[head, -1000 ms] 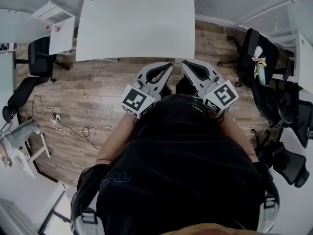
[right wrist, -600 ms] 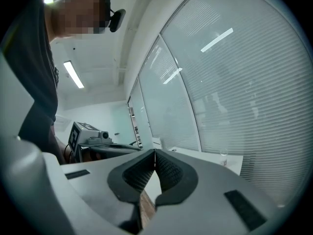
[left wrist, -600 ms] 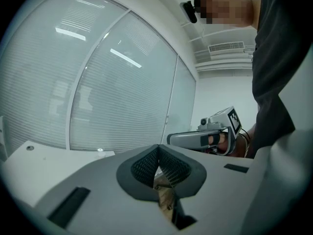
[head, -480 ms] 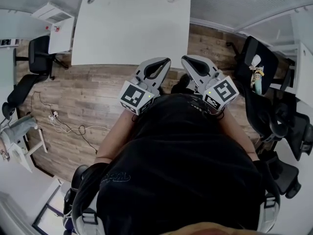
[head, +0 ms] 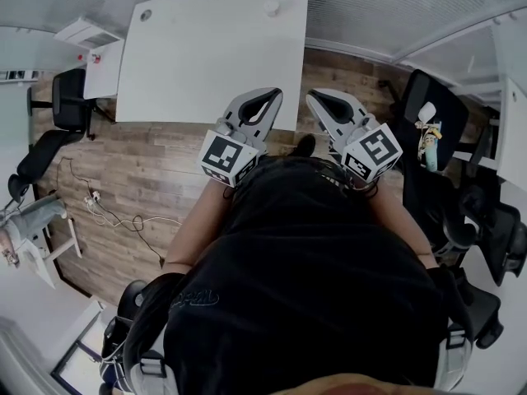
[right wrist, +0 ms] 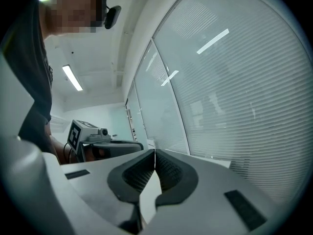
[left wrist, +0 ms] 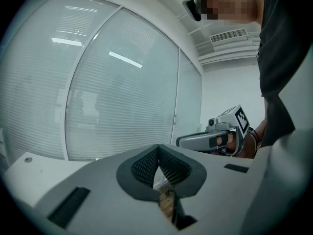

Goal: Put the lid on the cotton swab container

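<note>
Two small round things lie at the far edge of the white table [head: 206, 64]: a greyish one [head: 146, 14] at the far left corner and a white one [head: 271, 7] at the far right. They are too small to tell lid from container. My left gripper [head: 272, 95] and right gripper [head: 315, 97] are held side by side in front of the person's chest, over the table's near edge. Both are shut with nothing between the jaws. The left gripper view shows its shut jaws [left wrist: 157, 150] and the other gripper [left wrist: 215, 138] beside it. The right gripper view shows the same [right wrist: 154, 153].
Black office chairs stand at the left [head: 66, 97] and right [head: 436, 113] of the table. A cable [head: 107, 212] trails over the wooden floor at left. Glass walls with blinds [left wrist: 98, 82] rise behind the table. A small white cabinet [head: 99, 64] adjoins the table's left side.
The table has come closer and now lies under the gripper tips, which were over the floor before. Both grippers stay shut and side by side.
</note>
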`<state>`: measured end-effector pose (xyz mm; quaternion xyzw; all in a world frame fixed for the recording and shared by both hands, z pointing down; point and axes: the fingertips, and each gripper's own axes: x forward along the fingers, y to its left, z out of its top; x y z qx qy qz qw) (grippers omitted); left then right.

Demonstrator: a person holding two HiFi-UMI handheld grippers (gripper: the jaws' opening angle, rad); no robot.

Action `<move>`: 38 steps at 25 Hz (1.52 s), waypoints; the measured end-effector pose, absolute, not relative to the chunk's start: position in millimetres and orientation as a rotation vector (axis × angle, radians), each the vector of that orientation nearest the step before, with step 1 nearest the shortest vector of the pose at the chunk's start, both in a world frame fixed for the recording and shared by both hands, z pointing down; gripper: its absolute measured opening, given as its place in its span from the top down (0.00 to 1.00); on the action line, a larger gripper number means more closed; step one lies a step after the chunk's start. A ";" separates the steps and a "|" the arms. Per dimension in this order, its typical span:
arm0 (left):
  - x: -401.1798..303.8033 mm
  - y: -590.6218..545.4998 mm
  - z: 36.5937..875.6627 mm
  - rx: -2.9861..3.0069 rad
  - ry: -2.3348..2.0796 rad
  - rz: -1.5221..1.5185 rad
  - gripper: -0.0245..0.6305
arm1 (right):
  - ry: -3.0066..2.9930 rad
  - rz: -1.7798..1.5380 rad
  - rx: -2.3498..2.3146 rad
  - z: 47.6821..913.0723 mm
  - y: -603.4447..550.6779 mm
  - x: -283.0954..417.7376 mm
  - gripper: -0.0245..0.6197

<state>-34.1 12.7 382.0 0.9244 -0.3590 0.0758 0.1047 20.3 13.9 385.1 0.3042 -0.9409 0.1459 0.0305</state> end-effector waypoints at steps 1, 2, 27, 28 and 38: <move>-30.3 10.6 381.5 2.727 -1.064 0.217 0.94 | -2.900 0.449 0.936 385.5 13.0 24.7 0.92; -26.5 9.2 380.5 2.733 -1.060 0.207 0.94 | -2.901 0.444 0.931 385.6 12.5 28.1 0.92; -52.2 -53.7 370.9 2.845 -0.812 0.176 0.94 | -2.813 0.424 1.194 376.0 -43.3 5.1 0.92; -59.2 -57.0 370.1 2.847 -0.807 0.176 0.94 | -2.808 0.422 1.204 375.3 -46.2 -1.0 0.92; -121.7 -74.8 379.6 2.855 -0.718 0.173 0.94 | -2.768 0.415 1.274 375.8 -58.3 -67.6 0.92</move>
